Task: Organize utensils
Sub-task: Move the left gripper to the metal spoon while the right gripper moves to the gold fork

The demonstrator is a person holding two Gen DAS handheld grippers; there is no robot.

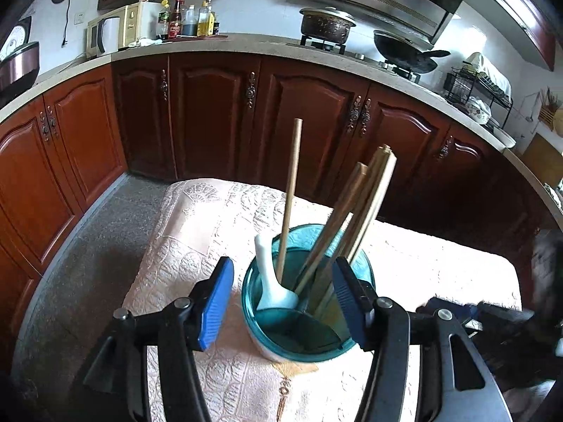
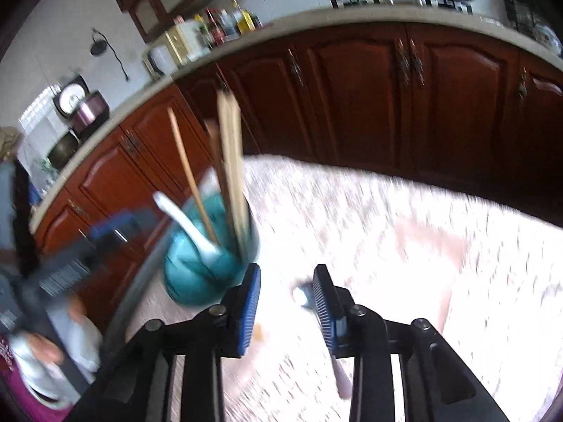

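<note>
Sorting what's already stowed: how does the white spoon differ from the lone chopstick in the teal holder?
The white spoon is short, broad and glossy; the lone chopstick is long, thin and wooden. The spoon barely clears the teal holder's rim; the chopstick rises far above it. Both stand handle-up inside.

Microwave [image 1: 119, 30], oil bottles [image 1: 186, 19], pot [image 1: 327, 24] and wok [image 1: 404, 51] along the counter [image 1: 246, 44].

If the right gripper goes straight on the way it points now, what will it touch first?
Probably the small dark utensil lying on the cloth, seen between the open pads of the right gripper. The view is blurred, so its depth and kind are unclear. The teal holder stands off to the left.
</note>
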